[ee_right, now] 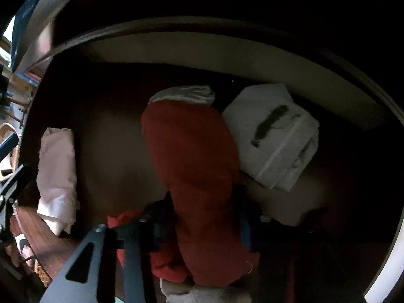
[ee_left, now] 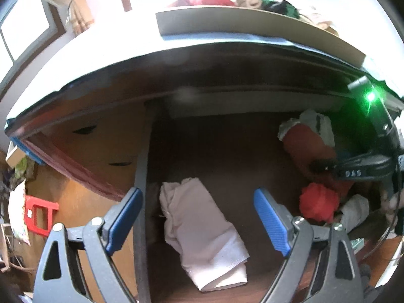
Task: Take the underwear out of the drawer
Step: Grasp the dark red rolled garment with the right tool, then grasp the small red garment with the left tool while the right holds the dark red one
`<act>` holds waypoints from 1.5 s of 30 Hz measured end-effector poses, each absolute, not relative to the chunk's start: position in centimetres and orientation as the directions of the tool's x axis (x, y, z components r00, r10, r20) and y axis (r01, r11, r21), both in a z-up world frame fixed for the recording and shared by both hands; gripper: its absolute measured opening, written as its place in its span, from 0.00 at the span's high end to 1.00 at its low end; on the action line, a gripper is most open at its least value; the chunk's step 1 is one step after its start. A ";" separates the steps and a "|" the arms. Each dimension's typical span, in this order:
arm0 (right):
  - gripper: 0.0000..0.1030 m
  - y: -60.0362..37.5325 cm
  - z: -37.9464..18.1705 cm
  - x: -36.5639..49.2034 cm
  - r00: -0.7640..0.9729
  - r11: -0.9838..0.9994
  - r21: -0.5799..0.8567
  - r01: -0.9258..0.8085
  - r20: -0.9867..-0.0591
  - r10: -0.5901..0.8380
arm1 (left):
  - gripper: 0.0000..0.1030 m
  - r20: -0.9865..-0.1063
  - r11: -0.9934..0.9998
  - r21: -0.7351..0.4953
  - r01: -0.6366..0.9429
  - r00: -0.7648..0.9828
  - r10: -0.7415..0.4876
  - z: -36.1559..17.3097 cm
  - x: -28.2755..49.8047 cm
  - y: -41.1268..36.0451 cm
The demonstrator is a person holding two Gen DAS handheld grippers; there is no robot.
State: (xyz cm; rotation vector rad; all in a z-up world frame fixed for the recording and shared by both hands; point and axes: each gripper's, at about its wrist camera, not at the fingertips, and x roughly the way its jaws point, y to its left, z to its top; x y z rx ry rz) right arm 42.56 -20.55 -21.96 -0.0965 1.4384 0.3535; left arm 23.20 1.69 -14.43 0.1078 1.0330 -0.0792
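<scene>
We're looking down into the open drawer [ee_left: 227, 151], dark brown floor, pale back wall. Over on the left side lies a folded pale pink garment [ee_left: 204, 237], alone by the drawer's side wall. Our left hand-held gripper [ee_left: 198, 221] hangs above it, blue pads spread wide, nothing between them. On the right side of the drawer there's a cluster: a long rust-red rolled underwear piece [ee_right: 199, 176], a white folded garment with dark markings [ee_right: 272, 136] touching it toward the back wall, and a brighter red bundle [ee_left: 319, 205] nearer the front. Our right hand-held gripper [ee_right: 202, 229] is down in the drawer, its fingers on either side of the rust-red roll's near end and closed in against the cloth. Up on the counter [ee_left: 101, 58] above, a tray [ee_left: 252, 25] holds a heap of clothes.
</scene>
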 end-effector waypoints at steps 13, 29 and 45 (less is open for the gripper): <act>0.68 -29.4 -15.4 35.9 0.385 0.938 0.335 -0.084 -0.858 0.341 | 0.13 -0.908 0.950 -0.018 0.311 0.392 -0.146 -15.3 24.0 -4.9; 0.68 -33.4 -11.9 33.2 0.537 0.890 0.455 -0.037 -0.741 0.402 | 0.20 -0.985 0.952 -0.115 0.285 0.088 -0.145 -20.5 27.6 -10.2; 0.67 -33.2 -11.9 32.7 0.549 0.884 0.464 -0.046 -0.728 0.411 | 0.72 -0.942 0.915 -0.317 0.251 0.026 -0.334 -20.8 26.7 -10.0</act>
